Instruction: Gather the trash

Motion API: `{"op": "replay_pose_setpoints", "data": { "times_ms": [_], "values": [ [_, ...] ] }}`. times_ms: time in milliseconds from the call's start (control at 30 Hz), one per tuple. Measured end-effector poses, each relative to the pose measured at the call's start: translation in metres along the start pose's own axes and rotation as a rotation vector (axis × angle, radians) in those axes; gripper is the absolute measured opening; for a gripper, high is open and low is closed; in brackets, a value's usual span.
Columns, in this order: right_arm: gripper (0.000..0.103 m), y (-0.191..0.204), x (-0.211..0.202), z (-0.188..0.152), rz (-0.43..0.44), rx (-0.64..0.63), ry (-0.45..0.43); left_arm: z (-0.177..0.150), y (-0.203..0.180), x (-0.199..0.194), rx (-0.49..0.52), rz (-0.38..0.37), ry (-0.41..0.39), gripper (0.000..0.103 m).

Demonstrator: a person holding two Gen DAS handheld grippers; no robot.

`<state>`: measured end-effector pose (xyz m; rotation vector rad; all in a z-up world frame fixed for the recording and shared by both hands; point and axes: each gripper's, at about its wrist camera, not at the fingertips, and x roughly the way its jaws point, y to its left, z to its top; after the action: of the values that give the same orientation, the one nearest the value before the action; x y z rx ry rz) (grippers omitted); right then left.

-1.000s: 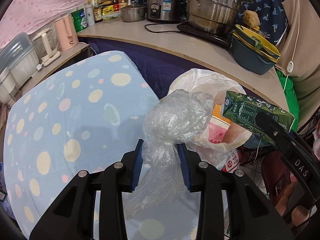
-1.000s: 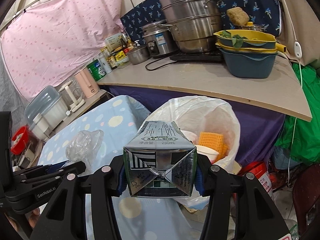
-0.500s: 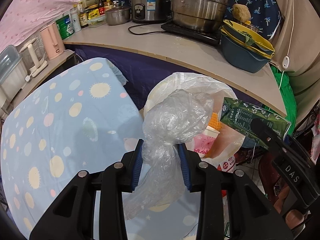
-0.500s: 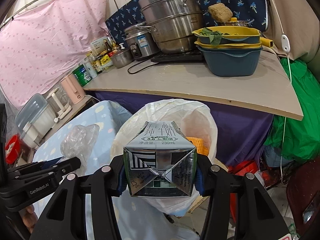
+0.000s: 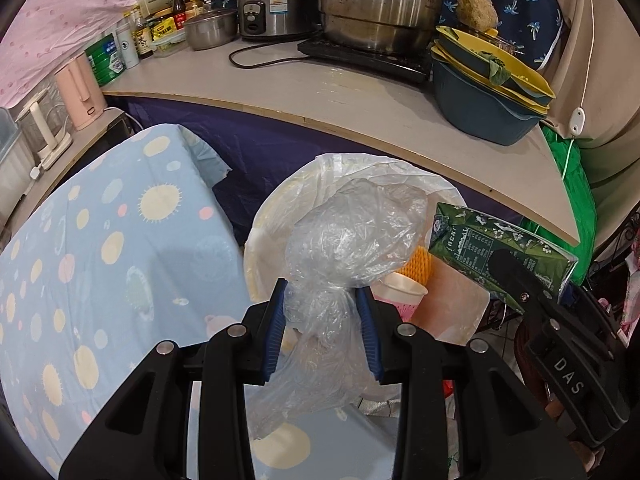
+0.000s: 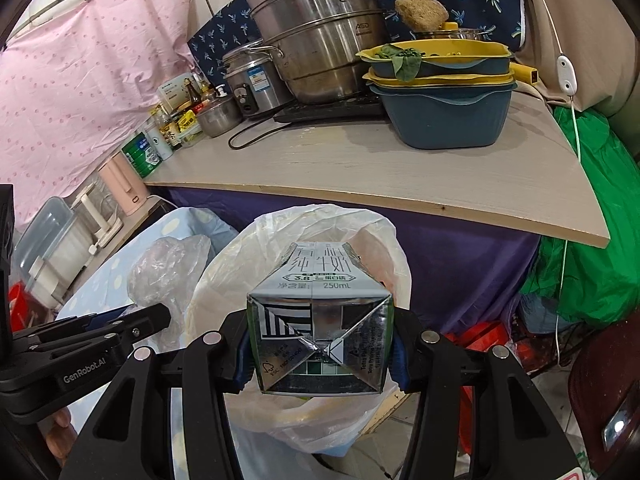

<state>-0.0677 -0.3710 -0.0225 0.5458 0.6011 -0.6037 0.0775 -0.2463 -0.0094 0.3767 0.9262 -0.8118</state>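
Both grippers carry trash, itemised below from largest to smallest.

1. Counter point(image 5: 360, 112): far ahead of both my grippers, bearing steel pots point(image 5: 380, 4) and stacked blue and yellow basins point(image 5: 484, 108). Not part of the job.

2. Spotted blue tablecloth point(image 5: 100, 248): to the left of and beneath my left gripper.

3. Bin with white liner point(image 6: 304, 224): directly ahead of and below both grippers, mouth open. Inside, past my left fingers, I see an orange sponge-like piece point(image 5: 420, 260) and a pink-printed paper cup point(image 5: 400, 292).

4. Left gripper point(image 5: 322, 320): blue pads narrowed on the twisted neck of a crumpled clear plastic bag point(image 5: 352, 236). The bag's puffed body stands ahead of my fingertips, over the near-left rim of the liner; its tail hangs below the pads. I judge it nearly weightless, soft and slippery, so the bunched neck is the sensible hold. Released, it may drift instead of dropping straight.

5. Right gripper point(image 6: 320, 344): closed across the two side walls of a 250 mL milk carton point(image 6: 320, 320), folded end facing my camera, its far end pointing at the bin mouth. I judge it light, probably empty, stiff at its edges but crushable on its flat walls, so a moderate squeeze near the end suits it.
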Motion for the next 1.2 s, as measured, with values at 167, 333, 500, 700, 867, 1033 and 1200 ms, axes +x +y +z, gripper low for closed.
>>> {"op": "replay_pose_setpoints", "data": {
  "times_ms": [167, 333, 500, 700, 867, 1033, 1200],
  "values": [
    [0.05, -0.002, 0.008, 0.007, -0.007, -0.004, -0.003, 0.007, -0.006, 0.012, 0.003, -0.005, 0.015, 0.033],
    [0.052, -0.001, 0.016, 0.014, -0.021, -0.004, -0.011, 0.014, -0.008, 0.023, -0.016, -0.006, 0.015, 0.052],
    [0.063, -0.001, 0.013, 0.022, -0.028, 0.0, -0.044, 0.02, -0.002, 0.027, -0.036, 0.028, 0.001, 0.067],
    [0.064, -0.002, 0.01, 0.023, -0.024, -0.003, -0.045, 0.02, 0.007, 0.029, -0.063, 0.038, 0.011, 0.067],
    [0.069, -0.001, 0.007, 0.019, -0.022, 0.004, -0.044, 0.018, 0.012, 0.023, -0.069, 0.045, 0.005, 0.067],
    [0.07, 0.004, 0.0, 0.015, -0.015, -0.002, -0.043, 0.014, 0.014, 0.014, -0.071, 0.054, -0.009, 0.068],
    [0.074, 0.011, -0.008, 0.011, -0.014, -0.016, -0.042, 0.009, 0.017, 0.002, -0.073, 0.065, -0.025, 0.068]
  ]
}}
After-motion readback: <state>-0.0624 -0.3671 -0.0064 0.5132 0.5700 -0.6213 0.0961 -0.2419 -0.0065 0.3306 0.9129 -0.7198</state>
